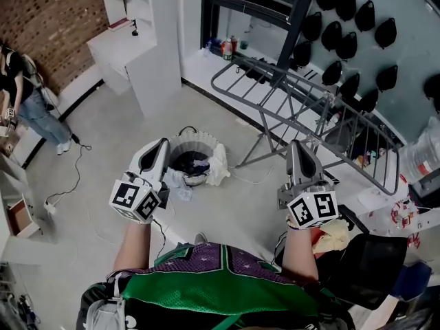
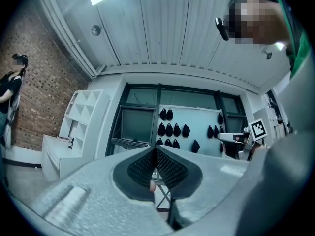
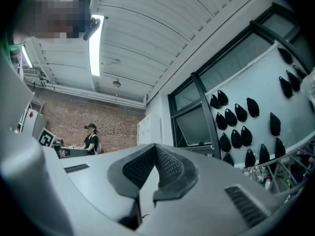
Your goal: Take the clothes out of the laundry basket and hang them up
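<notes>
A white laundry basket [image 1: 180, 145] stands on the grey floor with dark clothes [image 1: 192, 165] inside and a white cloth [image 1: 220, 165] hanging over its right rim. A grey metal drying rack [image 1: 289, 95] stands behind it to the right, with nothing hung on its near bars. My left gripper [image 1: 159, 148] is held over the basket's left side, shut and empty. My right gripper [image 1: 296, 150] is in front of the rack's legs, also shut and empty. Both gripper views point upward at the room: the left gripper [image 2: 155, 149] and the right gripper [image 3: 155, 146] have their pads together with nothing between them.
A white shelf unit [image 1: 130, 43] stands at the back left, and a person [image 1: 27, 102] stands by the brick wall. Bottles [image 1: 228, 47] sit on the window ledge. Black objects [image 1: 347, 19] hang on the pale wall panel. A yellowish cloth [image 1: 335, 236] lies at my right side. A cable [image 1: 69, 184] trails across the floor.
</notes>
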